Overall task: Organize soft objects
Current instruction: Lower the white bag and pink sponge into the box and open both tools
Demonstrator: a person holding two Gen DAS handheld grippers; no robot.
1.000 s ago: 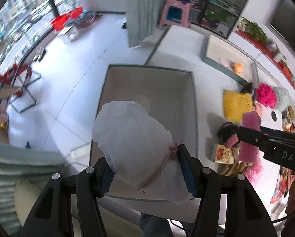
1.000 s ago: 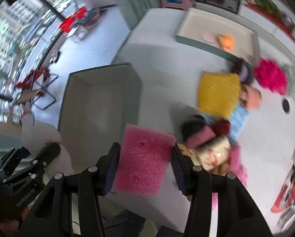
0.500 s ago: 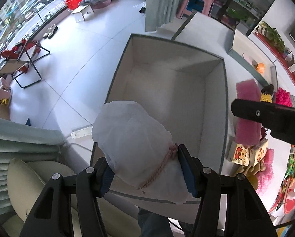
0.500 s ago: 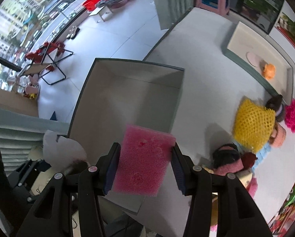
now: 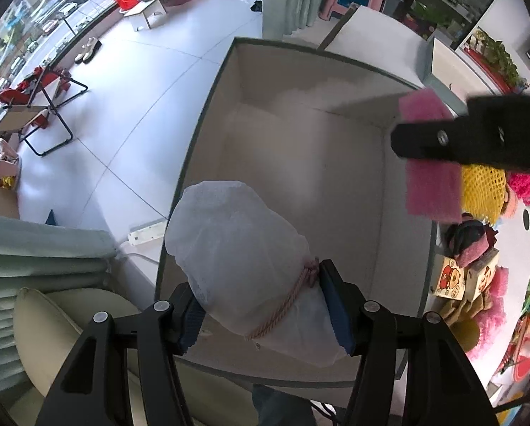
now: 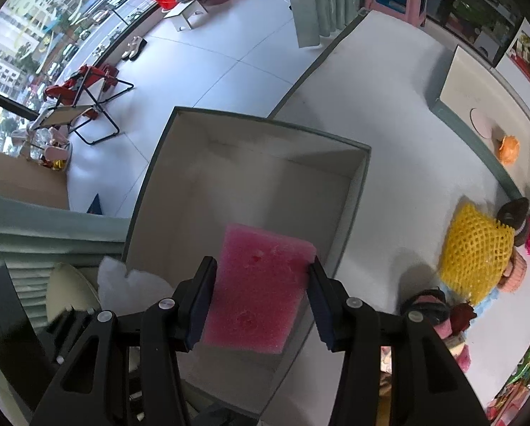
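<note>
**Two soft items held over the open storage box**

A white drawstring pouch (image 5: pixel 240 259) is clamped between the pads of the left gripper (image 5: pixel 261 305), low in the centre of the left wrist view and over the near rim of the storage box (image 5: pixel 208 106). The grip is taken right at the pink cord (image 5: pixel 293 294) that cinches the pouch, which looks the firmest place on it; the cloth above bulges loosely and is judged light and easily crushed.

In the right wrist view, a pink sponge (image 6: pixel 261 287) is squeezed at its two long edges by the right gripper (image 6: pixel 261 298), low in the centre and above the near right part of the box. It is judged very light and springy — little force should be needed, and it may bounce on landing.

The box interior appears bare, so open room is ample. Its thin rim and upright walls are the edges to be cleared. The two tools sit close together over the same opening — a collision between them is the likelier hazard. More soft things, a yellow mesh item (image 6: pixel 477 245) among them, lie on the white table (image 6: pixel 389 81) at the right.
</note>
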